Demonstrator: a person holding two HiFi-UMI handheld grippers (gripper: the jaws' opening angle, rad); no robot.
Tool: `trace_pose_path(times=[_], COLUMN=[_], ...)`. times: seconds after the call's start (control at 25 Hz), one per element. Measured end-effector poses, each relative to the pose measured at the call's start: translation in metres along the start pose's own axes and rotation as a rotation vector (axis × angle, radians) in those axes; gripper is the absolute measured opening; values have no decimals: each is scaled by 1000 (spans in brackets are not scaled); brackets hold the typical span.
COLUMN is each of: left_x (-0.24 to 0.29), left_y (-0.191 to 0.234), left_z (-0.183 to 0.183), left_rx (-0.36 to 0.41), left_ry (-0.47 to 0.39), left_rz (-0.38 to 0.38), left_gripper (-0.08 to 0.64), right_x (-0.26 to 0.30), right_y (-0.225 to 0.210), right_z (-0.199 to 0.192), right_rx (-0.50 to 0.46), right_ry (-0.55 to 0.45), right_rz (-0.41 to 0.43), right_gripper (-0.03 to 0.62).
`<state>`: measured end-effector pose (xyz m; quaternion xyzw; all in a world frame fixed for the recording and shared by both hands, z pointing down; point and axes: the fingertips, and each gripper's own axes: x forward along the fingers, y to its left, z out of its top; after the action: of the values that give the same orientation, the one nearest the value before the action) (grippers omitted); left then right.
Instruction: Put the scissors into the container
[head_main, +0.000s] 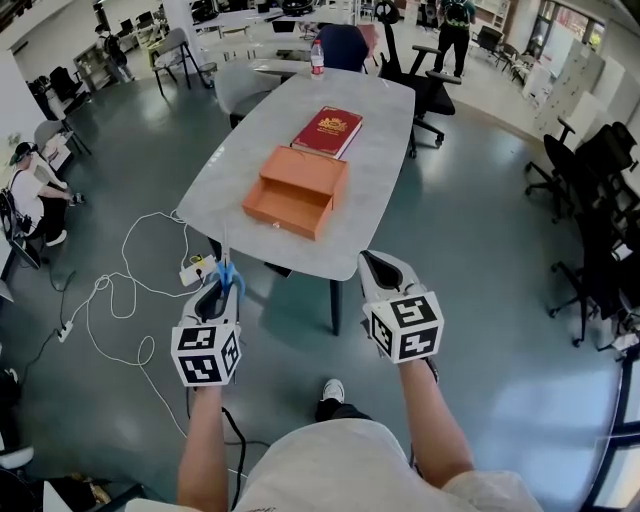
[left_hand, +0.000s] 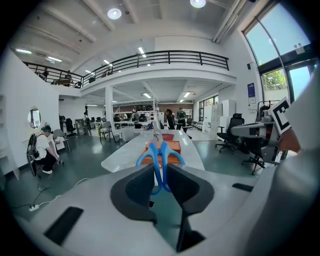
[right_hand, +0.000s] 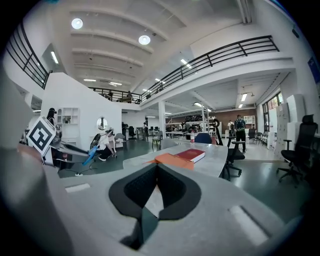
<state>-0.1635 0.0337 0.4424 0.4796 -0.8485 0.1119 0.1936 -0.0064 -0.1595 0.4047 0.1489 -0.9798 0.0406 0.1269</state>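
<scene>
Blue-handled scissors stick out from my left gripper, whose jaws are shut on the handles, blades pointing forward toward the table. In the head view the scissors rise from the left gripper just short of the table's near edge. The orange box-shaped container lies on the grey table, its open side toward me. My right gripper is held beside the left one, also in front of the table, jaws shut with nothing between them; its own view shows the container ahead.
A red book lies behind the container, and a water bottle stands at the table's far end. White cables and a power strip lie on the floor to the left. Office chairs stand at the right; a person sits far left.
</scene>
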Motion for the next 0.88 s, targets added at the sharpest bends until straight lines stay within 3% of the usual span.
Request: trace_pose_path(times=[0.36,0.88], left_x=[33,79], left_y=[-6,-10], left_z=[22,43], left_rx=[7,35], left_ry=[15,11], left_rz=[29,18], left_gripper=[77,77], right_x=[32,56], right_y=[-33,-67], right_z=[12,20], right_rx=[11,18], right_ry=[-2,-27], right_rz=[33,17], right_gripper=[5,5])
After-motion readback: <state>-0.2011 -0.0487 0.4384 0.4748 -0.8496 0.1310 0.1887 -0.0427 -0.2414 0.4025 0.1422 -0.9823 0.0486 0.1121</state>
